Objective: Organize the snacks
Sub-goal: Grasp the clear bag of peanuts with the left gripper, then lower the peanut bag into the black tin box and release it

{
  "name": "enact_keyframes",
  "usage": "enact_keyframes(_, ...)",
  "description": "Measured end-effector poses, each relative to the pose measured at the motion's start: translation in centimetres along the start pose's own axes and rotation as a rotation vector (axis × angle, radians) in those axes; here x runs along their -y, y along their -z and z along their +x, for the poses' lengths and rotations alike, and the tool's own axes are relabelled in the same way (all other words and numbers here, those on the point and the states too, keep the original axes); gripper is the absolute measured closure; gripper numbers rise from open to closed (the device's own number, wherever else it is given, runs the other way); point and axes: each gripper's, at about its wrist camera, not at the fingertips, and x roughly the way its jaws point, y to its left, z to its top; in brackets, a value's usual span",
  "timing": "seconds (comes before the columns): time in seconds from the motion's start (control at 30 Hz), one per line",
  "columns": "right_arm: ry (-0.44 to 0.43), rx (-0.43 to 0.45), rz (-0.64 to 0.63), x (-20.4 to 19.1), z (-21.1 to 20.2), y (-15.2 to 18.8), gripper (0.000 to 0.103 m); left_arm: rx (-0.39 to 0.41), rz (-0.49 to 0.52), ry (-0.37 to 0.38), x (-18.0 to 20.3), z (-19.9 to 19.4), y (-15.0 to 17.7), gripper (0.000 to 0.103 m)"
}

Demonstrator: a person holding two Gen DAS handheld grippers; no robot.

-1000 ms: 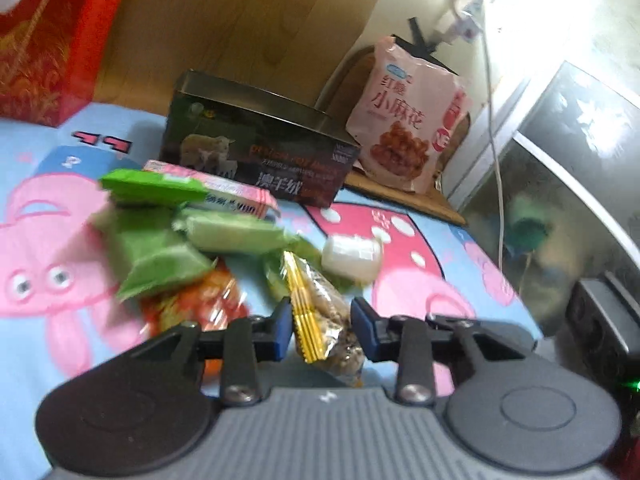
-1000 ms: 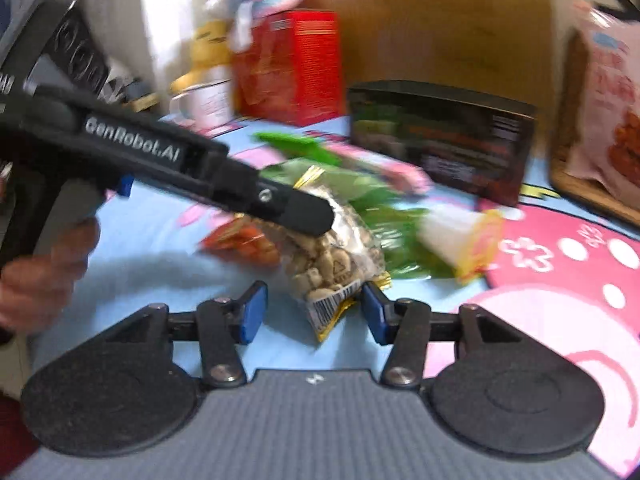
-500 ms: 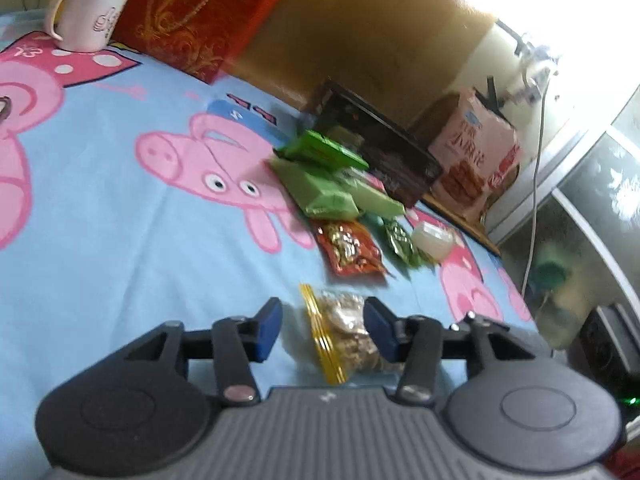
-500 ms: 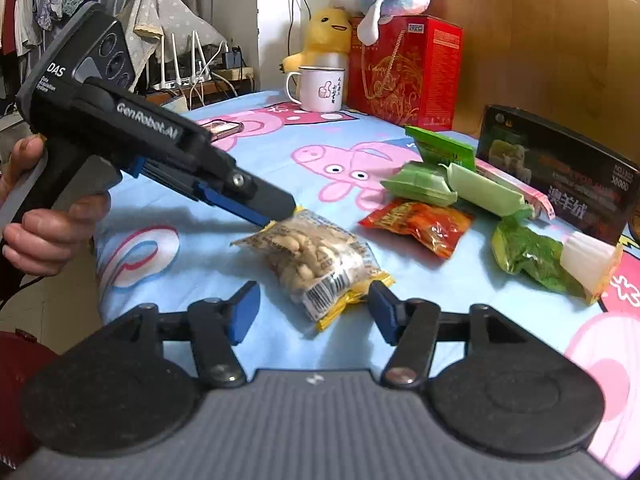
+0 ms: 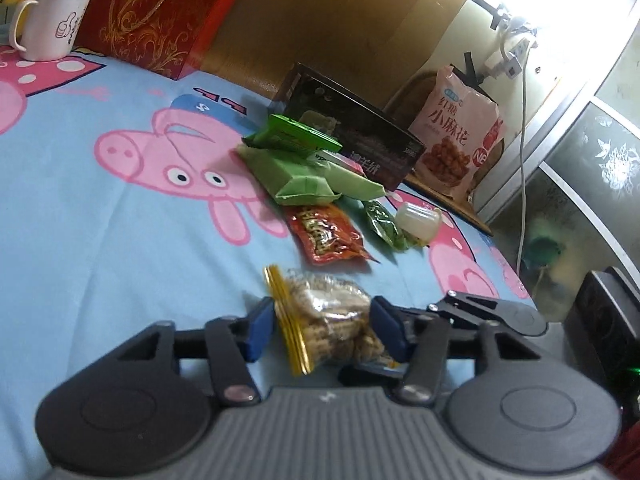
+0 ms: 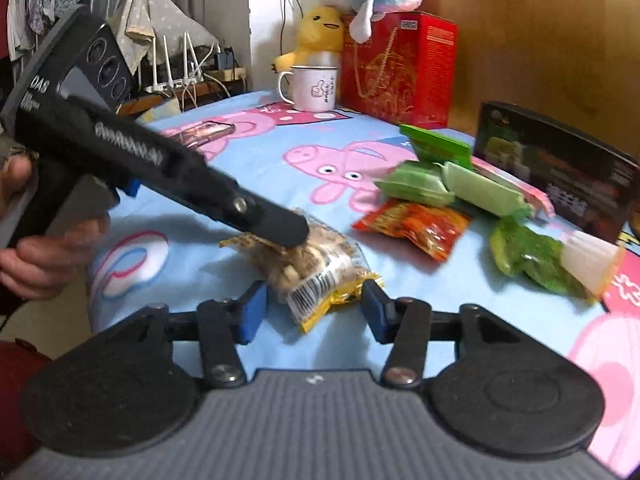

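A blue tablecloth (image 6: 280, 152) printed with pink cartoon pigs covers the table, and at its far side a tall red gift box (image 6: 398, 68) stands with plush toys on top and a white mug (image 6: 314, 88) just beside it; next along the back edge sits a long dark box (image 6: 556, 168), lying lengthwise, and in the left wrist view a pink snack bag (image 5: 456, 136) leans upright beyond it. In front of the dark box a loose cluster of snacks lies on the cloth: several green packets (image 6: 416, 188) piled against each other with their long sides running roughly parallel to the box, a red packet (image 6: 412, 226) flat just in front of them, a crinkled green pouch (image 6: 528, 258) and a small white jelly cup (image 6: 588, 262) on its side touching that pouch. Nearest the table's front edge, apart from the cluster, is the clear peanut bag (image 6: 316, 268) with yellow seals, its long axis running from one gripper toward the other, barcode end pointing at the right gripper (image 6: 312, 312). The left gripper (image 5: 322, 330) comes in low over the cloth, its blue pads close on either flank of the bag's yellow-sealed end, though I cannot tell whether they actually press it. The right gripper has its jaws spread wide, the bag's barcode end lying between them untouched
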Motion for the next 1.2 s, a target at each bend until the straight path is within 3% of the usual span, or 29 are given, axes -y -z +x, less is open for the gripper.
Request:
enact_keyframes(0.17, -0.012, 0.014, 0.016, -0.2, 0.3, -0.2, 0.054, -0.001, -0.01, 0.027, -0.5, 0.0, -0.5, 0.06)
enact_keyframes(0.37, 0.029, 0.071, 0.094, 0.7, -1.1, -0.3, 0.06, 0.006, 0.088, 0.053, 2.2, 0.7, -2.1, 0.061)
enact_keyframes(0.63, 0.192, 0.179, 0.083, 5.7, -3.0, -3.6, 0.061, 0.048, 0.214, 0.131, 5.7, 5.2, -10.4, 0.061)
enact_keyframes(0.73, 0.256, 0.218, 0.098, 9.8, -2.4, -6.0, 0.061, 0.077, 0.26, 0.124, 7.4, 8.0, -14.2, 0.061)
enact_keyframes(0.9, 0.314, 0.212, 0.146, 16.2, -0.2, -9.2, 0.061, 0.066, 0.239, 0.117, 7.8, 13.5, -19.5, 0.061)
enact_keyframes(1.07, 0.39, 0.177, 0.16, 19.9, 2.6, -10.0, 0.059, 0.065, 0.209, 0.06, 7.3, 18.0, -21.5, 0.059)
enact_keyframes(1.13, 0.419, 0.176, 0.17, 20.2, 3.5, -9.7, 0.053, 0.08, 0.21, -0.005, 7.0, 18.6, -21.7, 0.058)
enact_keyframes(1.2, 0.455, 0.202, 0.197, 20.3, 3.2, -9.4, 0.053, 0.089, 0.185, -0.014, 6.1, 18.2, -21.5, 0.058)
